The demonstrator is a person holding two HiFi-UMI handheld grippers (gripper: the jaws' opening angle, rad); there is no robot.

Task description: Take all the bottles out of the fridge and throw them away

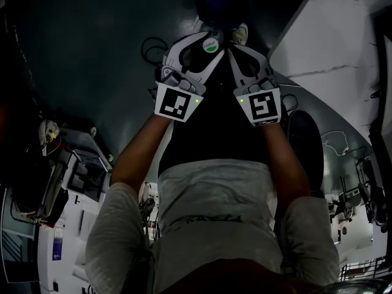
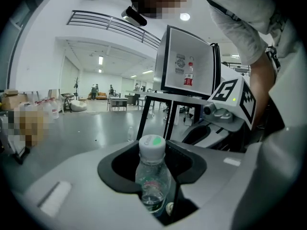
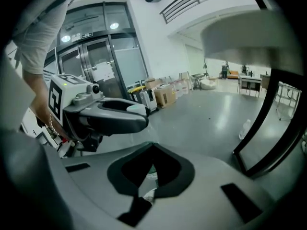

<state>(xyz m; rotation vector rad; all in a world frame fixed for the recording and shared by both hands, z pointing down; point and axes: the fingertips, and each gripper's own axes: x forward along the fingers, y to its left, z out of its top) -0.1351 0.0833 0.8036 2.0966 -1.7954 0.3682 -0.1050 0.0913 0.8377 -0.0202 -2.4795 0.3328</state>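
Seen from above in dim light, a person in a pale grey shirt (image 1: 214, 207) reaches both bare forearms forward, a gripper in each hand, the two held side by side and nearly touching.

The left gripper (image 1: 207, 40) has its jaws clamped on a clear plastic bottle (image 2: 152, 176). The bottle stands upright between the black pads, its white cap marked with a green spot, and a little liquid sits low inside it.

The right gripper (image 1: 242, 41) has its jaws drawn close together. Only slivers of pale, clear plastic show between its pads, so what it grips is probably a second bottle (image 3: 147, 194), though the view is poor.

Just beyond both gripper tips, the head view shows a dark round shape (image 1: 222, 2) that is too dim to identify.

Farther off, across a shiny grey floor (image 2: 86, 128), a small white fridge (image 2: 201, 56) sits open on a black frame stand (image 2: 144, 119). One red-labelled bottle (image 2: 189, 75) stands upright inside it.
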